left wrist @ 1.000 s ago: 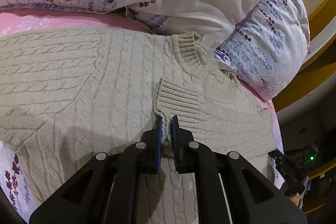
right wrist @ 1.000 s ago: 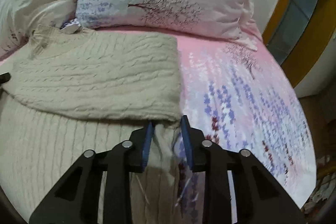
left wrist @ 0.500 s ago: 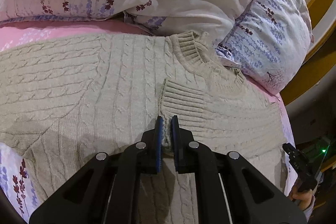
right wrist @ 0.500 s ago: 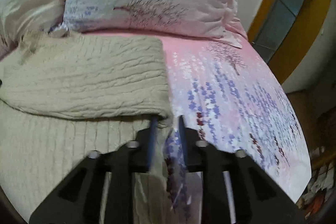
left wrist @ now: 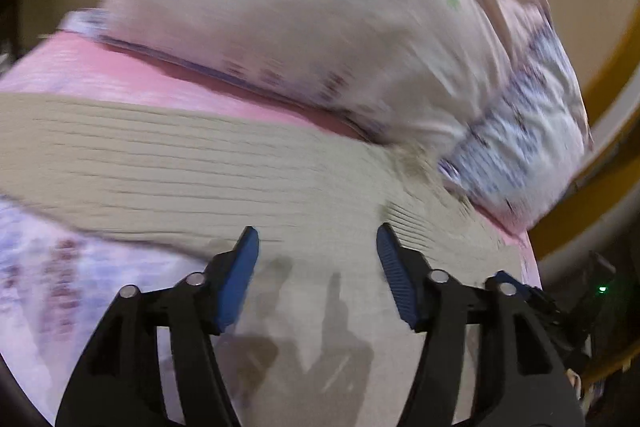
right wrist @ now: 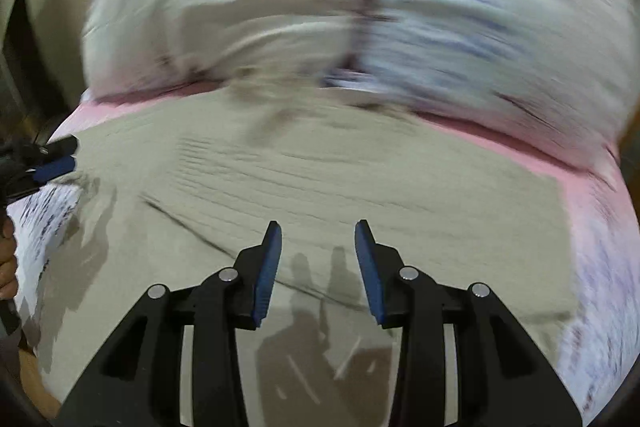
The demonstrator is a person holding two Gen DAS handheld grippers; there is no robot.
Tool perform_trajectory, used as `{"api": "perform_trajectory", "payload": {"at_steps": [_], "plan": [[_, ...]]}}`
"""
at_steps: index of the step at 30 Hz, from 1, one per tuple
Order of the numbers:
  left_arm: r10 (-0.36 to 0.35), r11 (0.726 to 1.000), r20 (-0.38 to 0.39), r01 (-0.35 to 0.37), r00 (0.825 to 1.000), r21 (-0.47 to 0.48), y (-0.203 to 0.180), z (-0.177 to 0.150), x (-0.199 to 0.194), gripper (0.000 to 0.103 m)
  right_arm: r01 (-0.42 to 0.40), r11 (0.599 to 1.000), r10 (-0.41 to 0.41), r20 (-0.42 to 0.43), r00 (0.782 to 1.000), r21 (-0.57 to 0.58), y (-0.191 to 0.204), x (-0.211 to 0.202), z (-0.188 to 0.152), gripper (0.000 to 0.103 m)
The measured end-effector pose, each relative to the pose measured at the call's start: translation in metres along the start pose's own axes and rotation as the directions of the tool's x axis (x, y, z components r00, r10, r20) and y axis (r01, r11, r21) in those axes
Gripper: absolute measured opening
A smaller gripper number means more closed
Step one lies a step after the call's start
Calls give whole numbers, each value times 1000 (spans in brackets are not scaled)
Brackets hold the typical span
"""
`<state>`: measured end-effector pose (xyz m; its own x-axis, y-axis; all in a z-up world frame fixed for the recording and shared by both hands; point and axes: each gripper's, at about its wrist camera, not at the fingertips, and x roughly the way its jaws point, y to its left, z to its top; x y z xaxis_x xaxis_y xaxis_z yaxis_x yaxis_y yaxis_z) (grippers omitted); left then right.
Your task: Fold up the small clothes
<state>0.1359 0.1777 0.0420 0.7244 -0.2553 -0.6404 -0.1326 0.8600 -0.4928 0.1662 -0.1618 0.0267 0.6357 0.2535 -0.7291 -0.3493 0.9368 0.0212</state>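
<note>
A beige cable-knit sweater lies flat on the pink floral bed sheet, its sleeves folded across the body; both views are motion-blurred. My left gripper is open and empty, hovering just above the sweater's lower body. My right gripper is open and empty above the sweater near its middle. The left gripper's fingers show at the far left of the right wrist view, over the sweater's left edge.
Large floral pillows are piled along the far side of the bed and show in the right wrist view too. A yellow-brown frame curves at the right. Sheet shows right of the sweater.
Both grippers have let go of the sweater and opened wide. Both have swung sideways and pulled back over the sweater; the views are now blurred by motion.
</note>
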Motion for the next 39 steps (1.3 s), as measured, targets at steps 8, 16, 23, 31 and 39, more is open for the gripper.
{"api": "perform_trajectory", "payload": {"at_steps": [8,16,23,31,39], "plan": [[158,953,73,-133,985,-272,115,8,-61,62,15,991,-22,-52,998,-136,78,51,12,56],[224,816,107,-126,969,-564,206,13,-78,56,-108,994,110,-67,992,31,43,22,4,68],[241,717,162,-63,957,-694,251,22,-83,42,-104,994,105,-48,993,34,26,-1,-8,70],[308,680,147,-109,940,-725,267,34,-82,23,-100,995,99,21,995,22,16,-28,-14,75],[395,810,212,-230,894,-539,212,59,-84,7,-97,991,89,92,992,87,-16,-46,-21,75]]}}
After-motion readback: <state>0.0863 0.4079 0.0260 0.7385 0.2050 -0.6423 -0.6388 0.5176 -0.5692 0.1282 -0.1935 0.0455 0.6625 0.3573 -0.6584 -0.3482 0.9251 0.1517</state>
